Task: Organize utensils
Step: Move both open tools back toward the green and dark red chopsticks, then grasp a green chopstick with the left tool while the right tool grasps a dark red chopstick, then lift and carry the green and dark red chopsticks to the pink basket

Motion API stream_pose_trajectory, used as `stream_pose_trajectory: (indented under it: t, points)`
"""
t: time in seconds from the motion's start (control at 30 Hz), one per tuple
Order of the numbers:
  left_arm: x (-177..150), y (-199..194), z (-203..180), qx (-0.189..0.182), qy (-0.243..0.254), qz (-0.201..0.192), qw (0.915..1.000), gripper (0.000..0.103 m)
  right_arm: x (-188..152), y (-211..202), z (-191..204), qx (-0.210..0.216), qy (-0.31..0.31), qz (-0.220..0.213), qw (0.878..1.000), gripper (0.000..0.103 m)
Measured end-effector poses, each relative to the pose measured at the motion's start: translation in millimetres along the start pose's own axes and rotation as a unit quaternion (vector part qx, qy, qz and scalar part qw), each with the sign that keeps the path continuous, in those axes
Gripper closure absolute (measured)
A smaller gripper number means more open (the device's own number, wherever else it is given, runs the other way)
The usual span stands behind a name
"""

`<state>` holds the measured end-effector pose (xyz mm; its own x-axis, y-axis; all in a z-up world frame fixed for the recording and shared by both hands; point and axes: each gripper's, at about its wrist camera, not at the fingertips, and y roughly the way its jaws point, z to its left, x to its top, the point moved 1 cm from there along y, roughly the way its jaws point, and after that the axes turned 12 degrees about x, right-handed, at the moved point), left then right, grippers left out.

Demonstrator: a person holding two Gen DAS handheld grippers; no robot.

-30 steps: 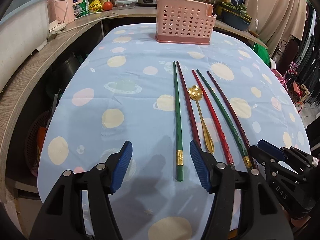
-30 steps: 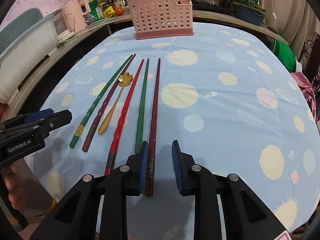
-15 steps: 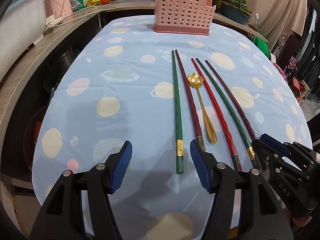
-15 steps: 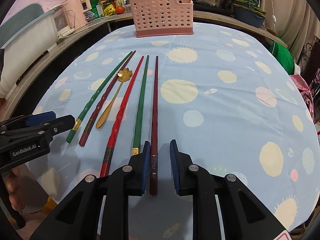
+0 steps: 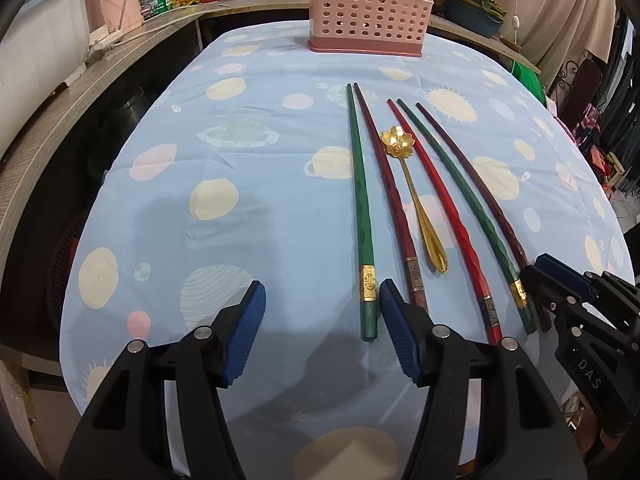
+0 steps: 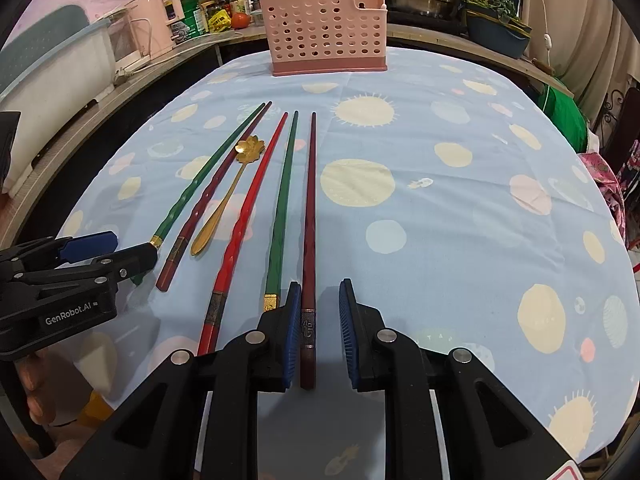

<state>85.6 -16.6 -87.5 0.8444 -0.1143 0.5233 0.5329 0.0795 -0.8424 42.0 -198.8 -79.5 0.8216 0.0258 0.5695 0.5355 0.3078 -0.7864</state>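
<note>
Right wrist view shows my right claw (image 6: 316, 332) low over the near edge of the counter (image 6: 460, 208), its blue pads slightly parted with the butt of the dark maroon chopstick (image 6: 309, 240) lying between them; the left pad sits just beside the stick and the right pad stands clear of it, so nothing is pinched. To its left on the counter lie a green chopstick (image 6: 282, 208), a red chopstick (image 6: 244, 224), the gold spoon (image 6: 224, 200) with its flower-shaped bowl toward the far edge, another dark red chopstick (image 6: 208, 200) and a second green chopstick (image 6: 200, 182). From the left wrist view I see my left claw (image 5: 322, 332) spread wide at the near edge, with the outermost green chopstick's butt just inside its right pad. A pink perforated utensil basket (image 5: 366, 12) stands at the far edge.
</note>
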Motion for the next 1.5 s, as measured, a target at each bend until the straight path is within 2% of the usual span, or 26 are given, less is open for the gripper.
stream_pose_trajectory:
  t: [0.2,0.27,0.47,0.73,0.87,1.1,1.3,1.5]
  points:
    - [-1,-1,0,0.011,0.003,-0.011,0.9999,0.061,0,-1,-1,-0.001,0.0,-0.002,1.0,0.085]
    - [-2,-1,0,0.01,0.003,-0.012,0.9999,0.071,1,-1,-1,-0.001,-0.001,-0.002,1.0,0.085]
    - [0,-1,3,0.005,0.001,-0.013,0.9999,0.089,1,0,-1,-0.003,-0.003,-0.002,1.0,0.085]
    - [3,1,4,-0.004,0.005,-0.01,0.9999,0.094,2,0,-1,-0.004,0.0,-0.003,1.0,0.085]
    - [5,1,5,-0.019,0.006,-0.004,0.9998,0.095,5,0,-3,-0.005,0.01,-0.002,1.0,0.095]
    - [9,-4,4,-0.037,-0.001,-0.004,0.9993,0.096,8,-4,-8,-0.008,0.024,-0.002,1.0,0.096]
    - [23,-23,11,-0.044,-0.016,-0.022,0.9986,0.096,26,-23,-10,0.002,0.026,-0.03,0.999,0.096]
    - [53,-53,27,-0.06,-0.058,-0.056,0.9949,0.096,64,-54,-9,0.018,0.016,-0.08,0.996,0.096]
